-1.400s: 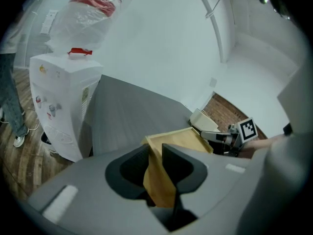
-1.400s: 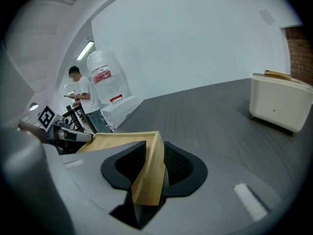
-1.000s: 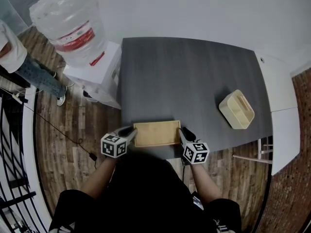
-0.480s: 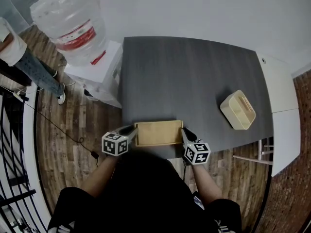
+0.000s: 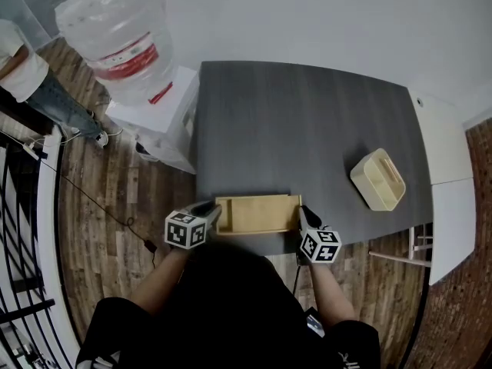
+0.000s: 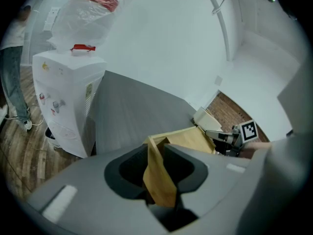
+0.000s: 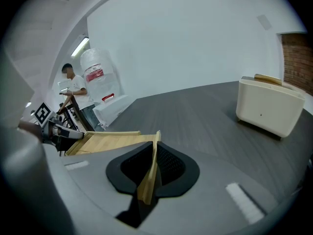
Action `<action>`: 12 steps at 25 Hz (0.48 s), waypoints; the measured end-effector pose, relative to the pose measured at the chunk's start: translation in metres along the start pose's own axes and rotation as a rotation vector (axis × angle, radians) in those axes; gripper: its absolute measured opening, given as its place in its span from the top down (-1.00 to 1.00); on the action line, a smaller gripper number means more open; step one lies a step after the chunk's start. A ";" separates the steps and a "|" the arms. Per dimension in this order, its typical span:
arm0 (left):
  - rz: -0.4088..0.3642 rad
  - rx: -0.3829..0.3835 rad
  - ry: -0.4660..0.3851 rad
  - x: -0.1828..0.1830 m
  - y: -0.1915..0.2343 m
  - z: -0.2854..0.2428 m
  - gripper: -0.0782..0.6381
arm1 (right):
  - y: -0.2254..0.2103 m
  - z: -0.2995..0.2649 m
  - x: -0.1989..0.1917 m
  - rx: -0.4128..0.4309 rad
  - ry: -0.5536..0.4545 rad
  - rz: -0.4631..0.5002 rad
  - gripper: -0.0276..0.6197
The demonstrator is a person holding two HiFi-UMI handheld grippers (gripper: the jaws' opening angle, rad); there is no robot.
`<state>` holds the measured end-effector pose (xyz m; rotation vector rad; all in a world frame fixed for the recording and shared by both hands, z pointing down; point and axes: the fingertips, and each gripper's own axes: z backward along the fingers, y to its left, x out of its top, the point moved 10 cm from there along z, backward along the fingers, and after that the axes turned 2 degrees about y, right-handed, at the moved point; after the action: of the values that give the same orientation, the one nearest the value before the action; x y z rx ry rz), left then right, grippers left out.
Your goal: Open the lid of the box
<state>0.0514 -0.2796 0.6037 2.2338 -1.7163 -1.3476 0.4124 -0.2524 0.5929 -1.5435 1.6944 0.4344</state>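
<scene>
A flat wooden box [image 5: 257, 214] lies at the near edge of the dark grey table [image 5: 307, 129]. My left gripper [image 5: 215, 212] is at the box's left end. In the left gripper view that end [image 6: 159, 173] stands between the wide jaws of the left gripper [image 6: 157, 165]. My right gripper [image 5: 301, 212] is at the right end. In the right gripper view the jaws of the right gripper [image 7: 152, 168] are closing, pinching the thin edge of the lid [image 7: 107, 141].
A cream open-topped container [image 5: 377, 179] stands at the table's right side. A water dispenser [image 5: 154, 114] with a large bottle [image 5: 111, 33] stands left of the table. A person [image 5: 31, 83] stands further left on the wooden floor. White desks [image 5: 442, 152] adjoin the right.
The right gripper's jaws have come together on the lid's right edge. That gripper sits slightly further right, and the wooden top reaches a little further right. The left gripper stays put.
</scene>
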 end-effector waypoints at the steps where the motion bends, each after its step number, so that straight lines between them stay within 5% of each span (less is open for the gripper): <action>1: 0.001 0.000 0.000 0.000 0.000 0.000 0.51 | 0.000 0.001 0.000 -0.006 0.000 0.002 0.82; 12: 0.023 -0.008 -0.009 0.000 0.000 -0.003 0.58 | -0.027 0.007 0.003 -0.075 -0.023 -0.037 0.83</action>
<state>0.0531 -0.2812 0.6051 2.1999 -1.7307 -1.3589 0.4408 -0.2548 0.5931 -1.6157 1.6460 0.4995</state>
